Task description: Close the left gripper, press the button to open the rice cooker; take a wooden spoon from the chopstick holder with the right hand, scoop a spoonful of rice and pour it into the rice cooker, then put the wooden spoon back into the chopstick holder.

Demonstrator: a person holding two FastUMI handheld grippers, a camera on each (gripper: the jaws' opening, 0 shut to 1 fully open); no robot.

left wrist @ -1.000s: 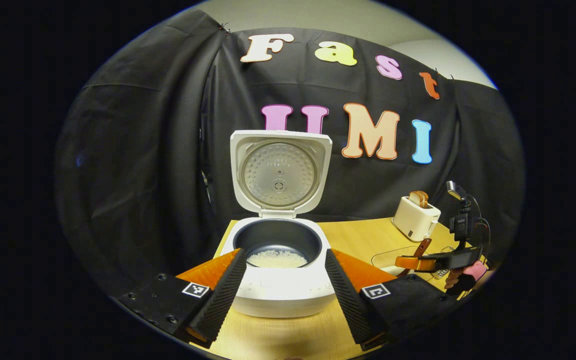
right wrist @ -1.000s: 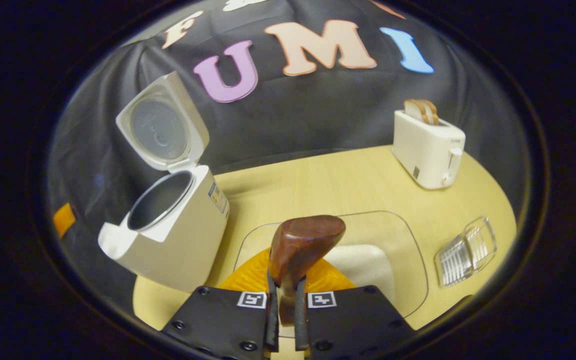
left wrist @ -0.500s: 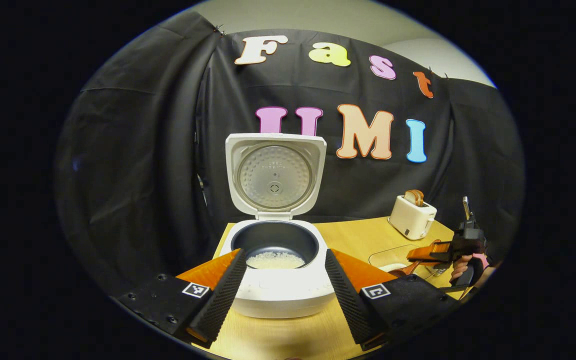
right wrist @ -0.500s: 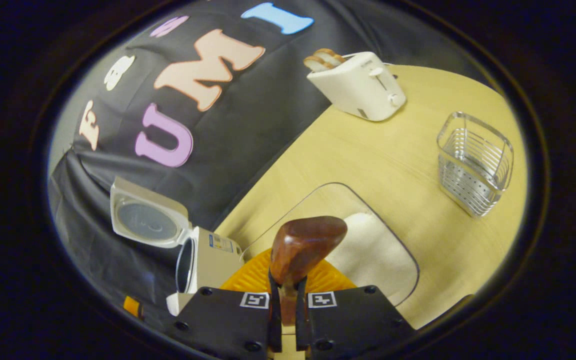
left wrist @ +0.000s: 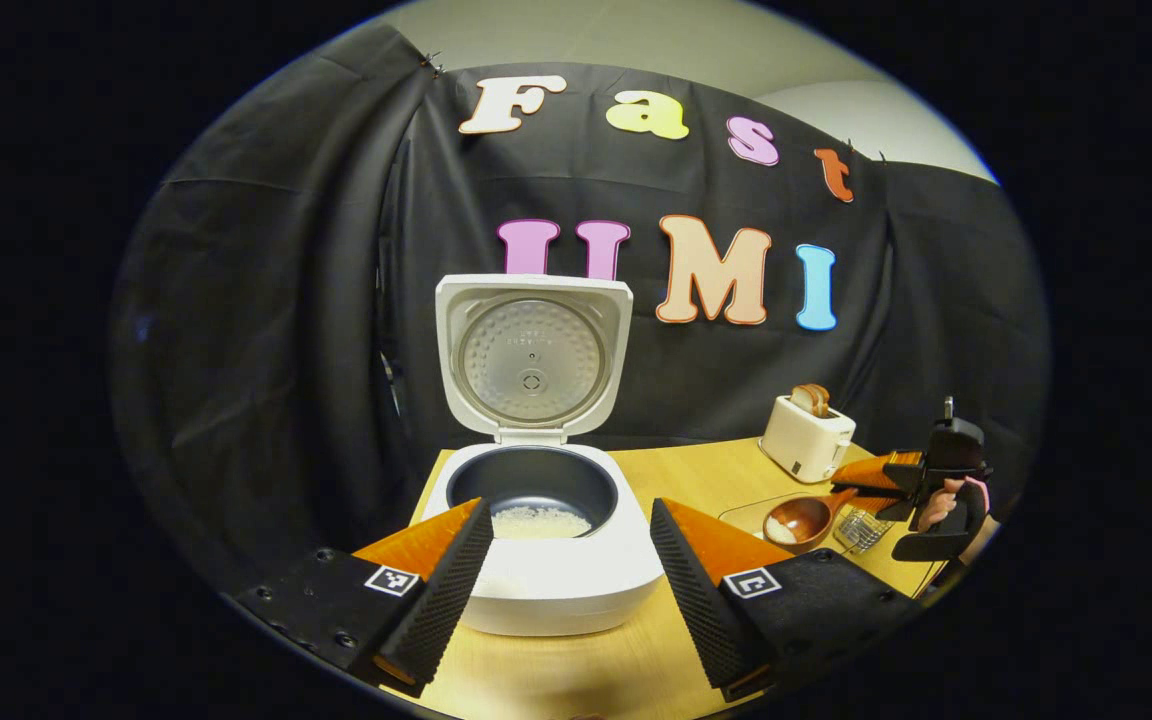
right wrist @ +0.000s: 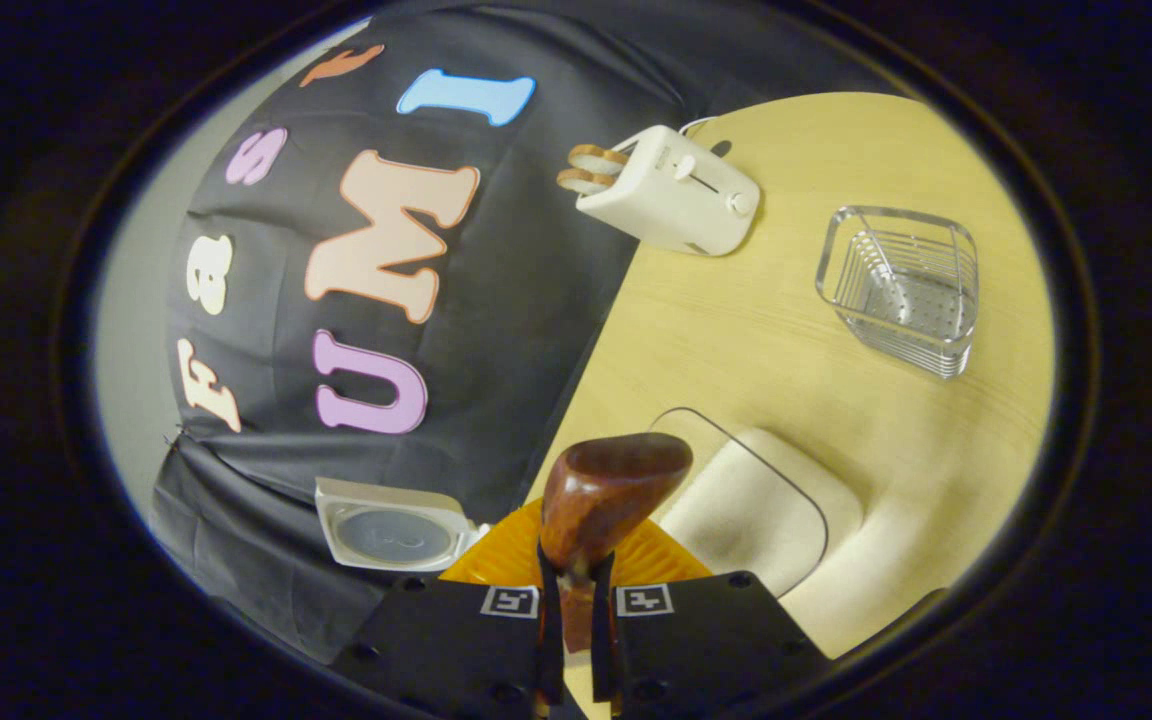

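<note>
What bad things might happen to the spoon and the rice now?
The wooden spoon is pinched by its thin handle in the right gripper, so it might twist or slip. A few grains seem to sit in its bowl and might fall on the table. Its return to the wire holder might miss the narrow opening.

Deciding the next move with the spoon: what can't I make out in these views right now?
- Right gripper view: wooden spoon bowl faces away, contents hidden.
- Rice cooker pot hidden behind right tool.
- Left gripper view: chopstick holder small, partly behind spoon.
- Rice tray cut off by tool.
</note>
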